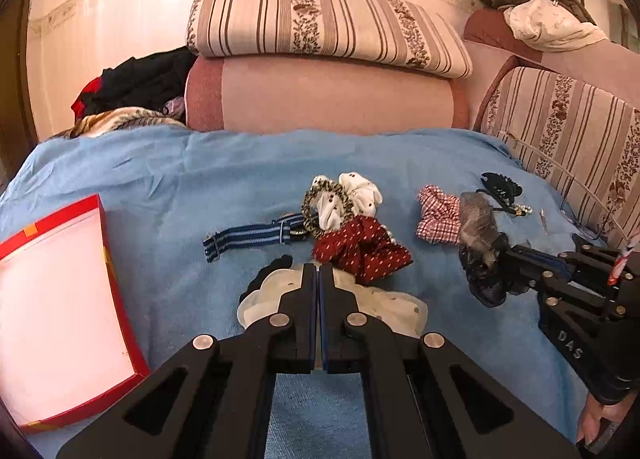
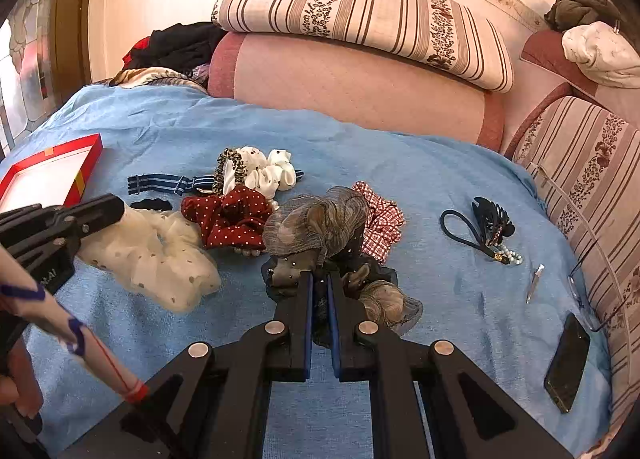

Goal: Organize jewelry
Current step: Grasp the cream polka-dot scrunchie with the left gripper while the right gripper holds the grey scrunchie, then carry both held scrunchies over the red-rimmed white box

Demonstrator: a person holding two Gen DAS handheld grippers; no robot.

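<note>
My left gripper (image 1: 318,273) is shut on a cream sheer dotted scrunchie (image 1: 394,309), which droops from its fingers over the blue blanket (image 1: 160,179). The right wrist view shows the same gripper (image 2: 119,207) and scrunchie (image 2: 156,259) at the left. My right gripper (image 2: 320,279) is shut on a dark navy and grey sheer scrunchie (image 2: 320,223) near the middle of the pile. From the left wrist view, that gripper (image 1: 506,255) and scrunchie (image 1: 478,219) sit at the right. A red box with a white inside (image 1: 114,283) lies open at the far left.
Loose on the blanket lie a red dotted scrunchie (image 2: 228,219), a white scrunchie (image 2: 268,171), a leopard hair tie (image 2: 232,163), a striped blue band (image 2: 160,183) and a red checked scrunchie (image 2: 384,215). A black clip with elastic (image 2: 490,219), a phone (image 2: 568,363) and glasses (image 2: 588,307) lie right.
</note>
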